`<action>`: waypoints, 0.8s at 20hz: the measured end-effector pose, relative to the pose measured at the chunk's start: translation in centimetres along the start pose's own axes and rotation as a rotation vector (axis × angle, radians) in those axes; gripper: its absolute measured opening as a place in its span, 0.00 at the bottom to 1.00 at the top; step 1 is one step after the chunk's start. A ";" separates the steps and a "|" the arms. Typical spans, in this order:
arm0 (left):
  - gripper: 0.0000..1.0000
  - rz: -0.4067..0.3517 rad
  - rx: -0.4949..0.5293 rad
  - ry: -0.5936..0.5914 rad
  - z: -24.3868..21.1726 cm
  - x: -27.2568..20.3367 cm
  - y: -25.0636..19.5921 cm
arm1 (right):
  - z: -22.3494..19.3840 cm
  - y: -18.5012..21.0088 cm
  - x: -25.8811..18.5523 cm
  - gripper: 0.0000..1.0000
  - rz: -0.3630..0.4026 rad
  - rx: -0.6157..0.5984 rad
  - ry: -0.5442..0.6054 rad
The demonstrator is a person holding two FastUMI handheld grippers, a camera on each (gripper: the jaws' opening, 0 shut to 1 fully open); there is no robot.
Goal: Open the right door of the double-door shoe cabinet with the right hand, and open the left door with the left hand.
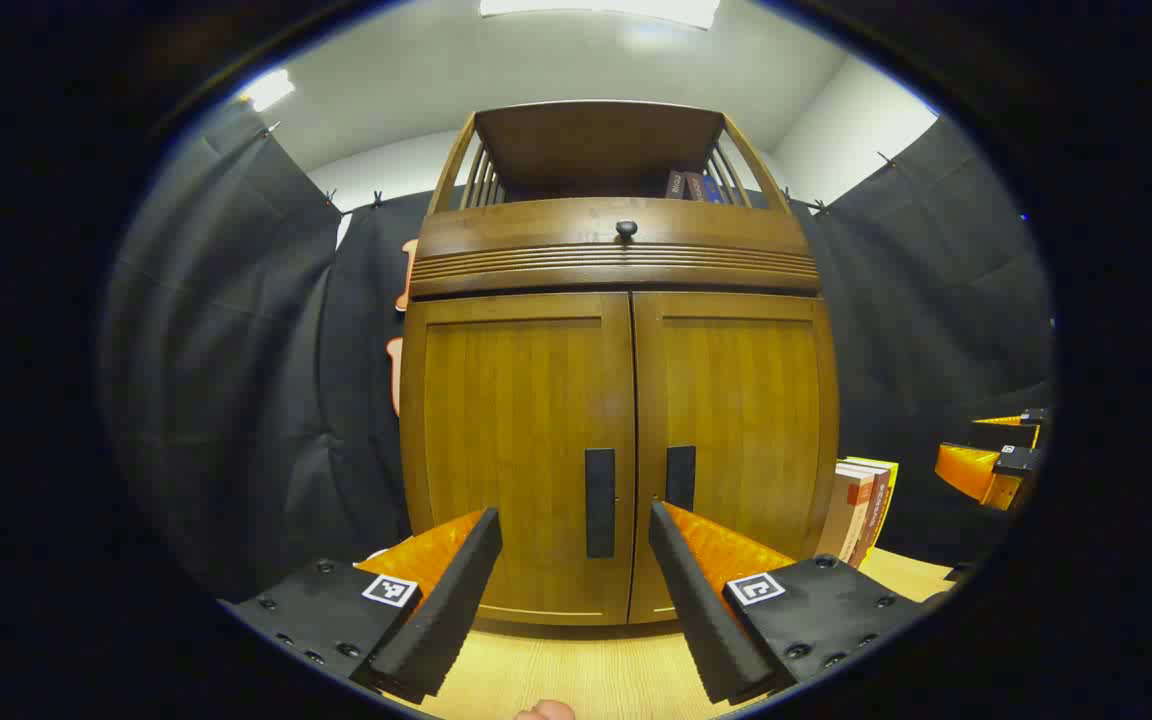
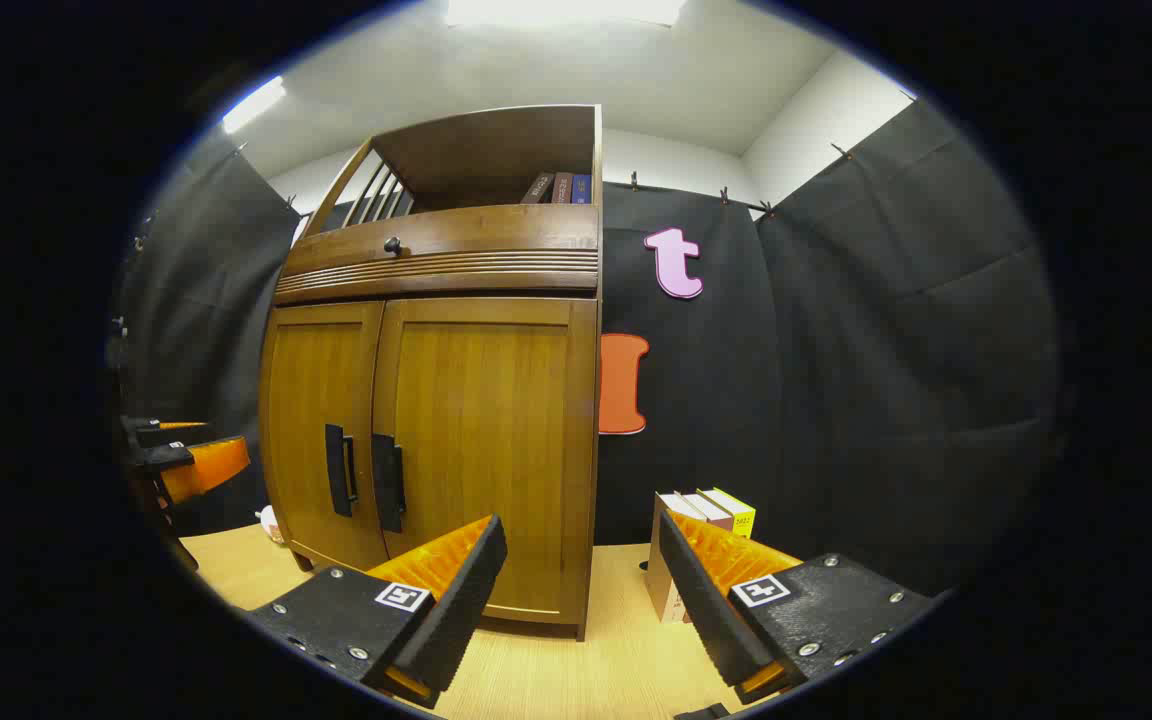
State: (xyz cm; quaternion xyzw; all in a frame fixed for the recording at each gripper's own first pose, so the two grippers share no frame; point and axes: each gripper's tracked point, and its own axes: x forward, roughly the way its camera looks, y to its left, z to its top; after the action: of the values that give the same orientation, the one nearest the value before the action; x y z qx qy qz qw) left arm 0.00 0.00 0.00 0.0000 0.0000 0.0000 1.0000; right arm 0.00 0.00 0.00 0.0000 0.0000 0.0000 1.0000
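Judging from here, with both doors shut at frame centre and my left gripper point(image 1: 576, 545) and right gripper point(image 2: 581, 550) both with jaws wide, I could catch the left handle point(image 1: 600, 502) and right handle point(image 1: 680, 478) together, since they sit just beside each other.

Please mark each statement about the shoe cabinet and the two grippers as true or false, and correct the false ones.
1. Both doors of the shoe cabinet are closed. True.
2. The left gripper is shut on the left door handle. False: its fingers are open and apart from the handle.
3. The books stand on the table beside the cabinet. True.
4. The right gripper holds the right door handle. False: it is open, holds nothing, and the handle is off to its left.
5. The drawer knob sits below the doors. False: it is above them.
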 end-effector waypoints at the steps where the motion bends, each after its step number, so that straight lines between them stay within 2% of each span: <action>1: 0.94 -0.004 0.000 0.006 -0.3 0.0 -0.2 | 0.3 0.1 -0.1 0.94 0.003 -0.001 -0.005; 3: 0.94 0.014 0.015 0.011 -0.6 0.0 0.3 | 0.8 -0.2 -0.4 0.90 0.001 -0.012 -0.020; 4: 0.94 0.026 0.020 0.010 -0.6 -0.1 0.7 | 1.0 -0.2 -0.7 0.98 0.004 -0.016 -0.030; 6: 0.94 0.046 0.010 0.008 -0.4 -0.4 1.0 | 1.1 -0.1 -1.2 0.94 0.005 -0.020 -0.034; 8: 0.94 0.063 0.002 0.012 -0.6 -0.8 1.4 | 1.0 0.1 -1.8 0.94 0.008 -0.019 -0.039; 9: 0.94 0.072 -0.002 0.012 -0.5 -1.0 1.7 | 1.3 0.4 -2.1 0.98 0.011 -0.018 -0.047; 12: 0.97 0.086 -0.001 0.004 -0.1 -1.4 2.4 | 1.5 0.9 -2.6 0.90 0.019 -0.014 -0.061; 14: 0.94 0.100 0.015 -0.009 0.3 -1.5 3.0 | 1.6 1.0 -2.6 0.97 0.016 -0.014 -0.070; 16: 0.94 0.111 0.022 -0.024 0.7 -1.6 3.4 | 1.7 1.0 -2.6 0.94 0.015 -0.007 -0.068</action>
State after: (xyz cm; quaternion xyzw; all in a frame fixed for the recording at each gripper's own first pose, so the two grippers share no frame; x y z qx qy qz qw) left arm -1.65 3.40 0.71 0.0108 -0.0122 0.0557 0.9983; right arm -2.60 1.00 1.66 -0.0036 -0.0342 0.0075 0.9994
